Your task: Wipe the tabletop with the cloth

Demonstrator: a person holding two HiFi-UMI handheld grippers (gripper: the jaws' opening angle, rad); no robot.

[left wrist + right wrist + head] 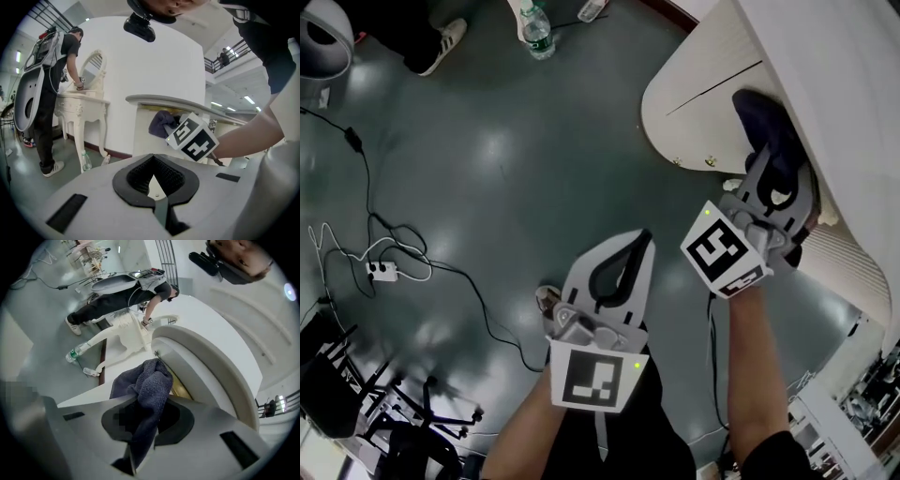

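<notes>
1. The right gripper (776, 187), at the right of the head view, has its jaws clamped on the dark blue cloth (766, 117). In the right gripper view the towelling bunches above the jaws and a strip hangs down between them.
2. The cloth sits in the upper right of the head view, against the white curved table (694, 94). Whether it touches the top surface is unclear.
3. The left gripper (623, 267), at lower centre, hangs over the dark floor (487, 169). Its jaws meet at the tips with nothing between them.
4. A water bottle (539, 36) lies at the top edge, and a white power strip (382, 272) with cables lies at the left.
</notes>
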